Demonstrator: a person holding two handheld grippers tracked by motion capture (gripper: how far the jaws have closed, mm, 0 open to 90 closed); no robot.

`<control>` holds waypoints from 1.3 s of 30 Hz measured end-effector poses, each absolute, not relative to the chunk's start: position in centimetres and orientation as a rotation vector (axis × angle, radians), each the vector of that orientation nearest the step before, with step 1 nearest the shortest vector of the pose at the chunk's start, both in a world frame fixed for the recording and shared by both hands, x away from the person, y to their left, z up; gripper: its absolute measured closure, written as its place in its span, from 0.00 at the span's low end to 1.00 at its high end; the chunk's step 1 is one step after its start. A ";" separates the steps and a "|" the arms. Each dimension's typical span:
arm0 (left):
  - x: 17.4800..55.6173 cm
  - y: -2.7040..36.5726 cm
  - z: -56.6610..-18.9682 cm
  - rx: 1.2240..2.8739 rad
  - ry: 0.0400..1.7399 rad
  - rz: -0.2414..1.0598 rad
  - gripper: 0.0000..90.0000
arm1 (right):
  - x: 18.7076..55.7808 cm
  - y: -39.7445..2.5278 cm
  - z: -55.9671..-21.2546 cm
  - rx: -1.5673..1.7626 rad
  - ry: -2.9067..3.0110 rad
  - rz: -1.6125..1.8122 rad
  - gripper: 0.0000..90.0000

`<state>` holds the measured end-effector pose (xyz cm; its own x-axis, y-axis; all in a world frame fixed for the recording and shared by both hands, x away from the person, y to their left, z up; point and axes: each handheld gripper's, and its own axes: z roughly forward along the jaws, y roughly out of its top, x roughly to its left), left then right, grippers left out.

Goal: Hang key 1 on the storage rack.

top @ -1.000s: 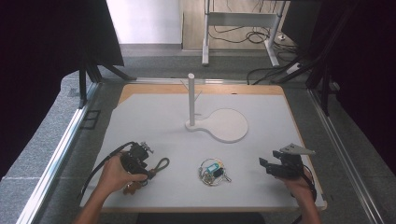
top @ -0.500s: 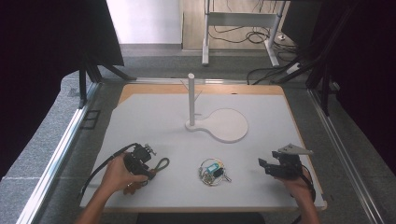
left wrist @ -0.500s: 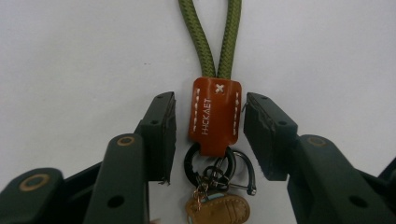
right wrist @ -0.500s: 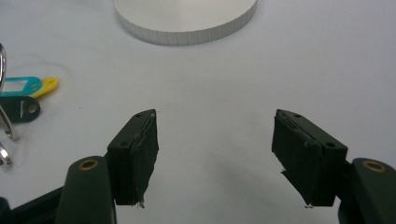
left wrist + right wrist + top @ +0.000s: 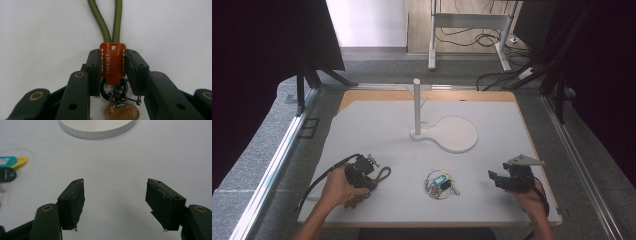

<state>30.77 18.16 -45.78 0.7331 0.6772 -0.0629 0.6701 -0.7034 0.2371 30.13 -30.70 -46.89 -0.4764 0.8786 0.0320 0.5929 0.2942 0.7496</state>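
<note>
Left gripper view: I'm clamping the left claw [image 5: 112, 75] on the lanyard [image 5: 112, 63], jaws pressing both sides of its orange leather tab, w/ the green cord loop running away over the white worktop [image 5: 40, 32]. A ring and a tan fob [image 5: 122, 112] are hanging below the tab, betw. the jaws.

High view: the left claw [image 5: 368, 172] is sitting low at the near-left of the worktop, lanyard loop [image 5: 383, 174] lying just beside it, so the thing is gripped but, as far as I can tell, not lifted yet. The right claw [image 5: 494, 179] is resting near-right, well apart; the right gripper view is showing its jaws released, wide, nothing betw. them.

A key bunch [image 5: 439, 183] w/ teal, yellow and black tags is lying betw. the two claws, untouched. The stand [image 5: 417, 107], post plus round base, is standing mid-worktop, nothing hung on it.

My read: grasp done; lifting and carrying to the post prob. left, then the keys. Early stage.
</note>
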 end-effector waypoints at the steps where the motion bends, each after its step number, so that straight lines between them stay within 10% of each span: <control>1: 30.8 18.2 -45.8 2.692 1.065 0.042 0.74 | 30.1 -30.7 -46.9 1.320 2.182 1.010 0.35; 39: 34.0 20.0 -37.3 2.512 0.929 0.028 0.74 | 30.1 -31.3 -46.9 1.337 2.164 1.009 0.35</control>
